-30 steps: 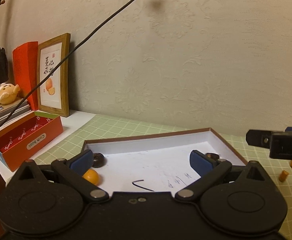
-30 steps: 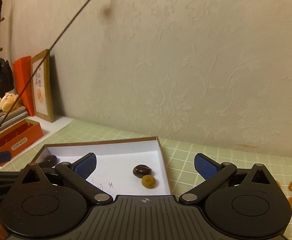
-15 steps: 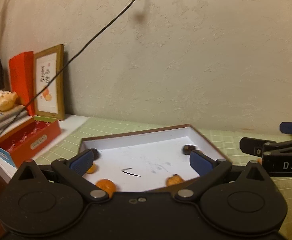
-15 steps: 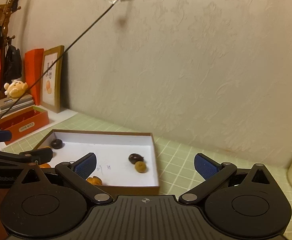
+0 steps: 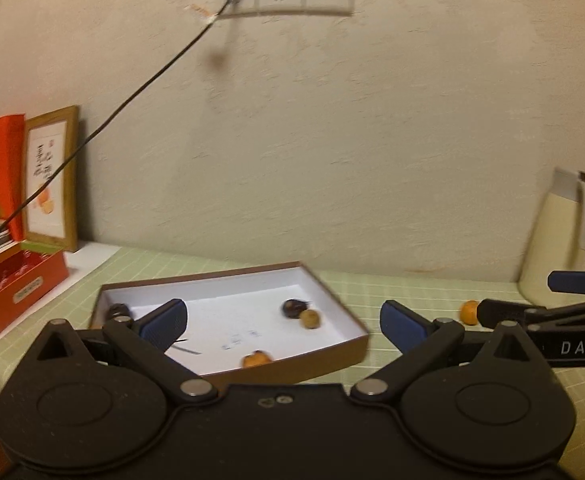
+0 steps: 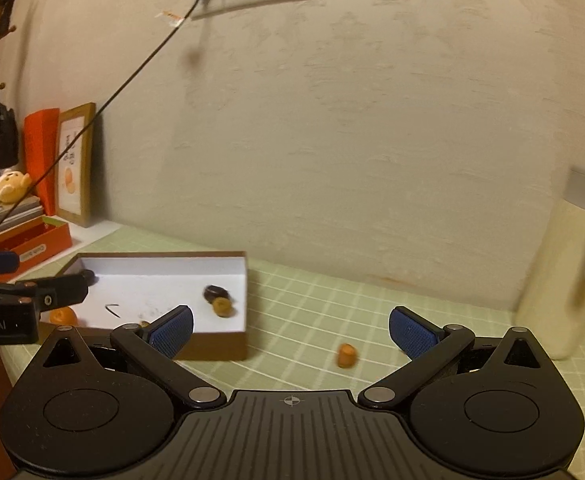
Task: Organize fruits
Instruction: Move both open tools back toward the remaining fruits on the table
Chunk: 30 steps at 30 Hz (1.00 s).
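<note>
Left: shallow brown cardboard tray with white inside (image 5: 334, 300), holding a dark brown fruit (image 5: 292, 307) touching a tan one (image 5: 310, 319), plus a small orange fruit (image 5: 256, 359) near the front wall. Above it, left gripper (image 5: 284, 320), jaws spread, empty. Right: right gripper (image 6: 291, 330), likewise released, over the green grid mat (image 6: 312, 312), small orange fruit (image 6: 347, 355) between the fingers.

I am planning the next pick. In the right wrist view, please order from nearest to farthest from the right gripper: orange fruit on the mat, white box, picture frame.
1. Orange fruit: on the mat, just ahead, between the fingers.
2. White box: ahead, to the left.
3. Picture frame: far left, against the wall.
</note>
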Each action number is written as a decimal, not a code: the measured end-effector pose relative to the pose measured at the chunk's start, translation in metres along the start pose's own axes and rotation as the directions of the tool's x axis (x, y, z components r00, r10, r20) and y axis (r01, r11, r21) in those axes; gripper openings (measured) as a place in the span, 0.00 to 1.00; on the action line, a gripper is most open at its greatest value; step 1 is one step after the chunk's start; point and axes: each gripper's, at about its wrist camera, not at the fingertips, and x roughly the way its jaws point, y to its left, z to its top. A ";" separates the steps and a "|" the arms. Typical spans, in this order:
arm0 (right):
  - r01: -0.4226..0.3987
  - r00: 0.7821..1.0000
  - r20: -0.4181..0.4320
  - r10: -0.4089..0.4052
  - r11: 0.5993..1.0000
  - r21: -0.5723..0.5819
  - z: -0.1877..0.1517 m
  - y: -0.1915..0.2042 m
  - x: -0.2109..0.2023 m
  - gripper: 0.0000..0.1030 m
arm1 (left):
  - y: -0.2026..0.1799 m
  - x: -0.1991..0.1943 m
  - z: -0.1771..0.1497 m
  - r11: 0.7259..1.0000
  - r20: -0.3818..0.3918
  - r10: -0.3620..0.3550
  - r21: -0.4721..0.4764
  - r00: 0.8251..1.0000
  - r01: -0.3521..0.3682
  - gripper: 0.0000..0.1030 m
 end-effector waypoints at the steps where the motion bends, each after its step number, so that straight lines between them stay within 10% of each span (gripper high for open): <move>1: 0.001 1.000 -0.002 -0.001 1.000 -0.001 -0.001 -0.003 -0.004 1.00 | -0.005 -0.001 0.000 1.000 0.007 -0.012 0.008 1.000 0.011 0.94; 30: 0.193 0.980 -0.067 -0.189 0.980 0.056 -0.025 -0.071 -0.029 1.00 | -0.070 0.026 -0.015 0.992 -0.037 -0.103 0.073 0.994 0.106 0.94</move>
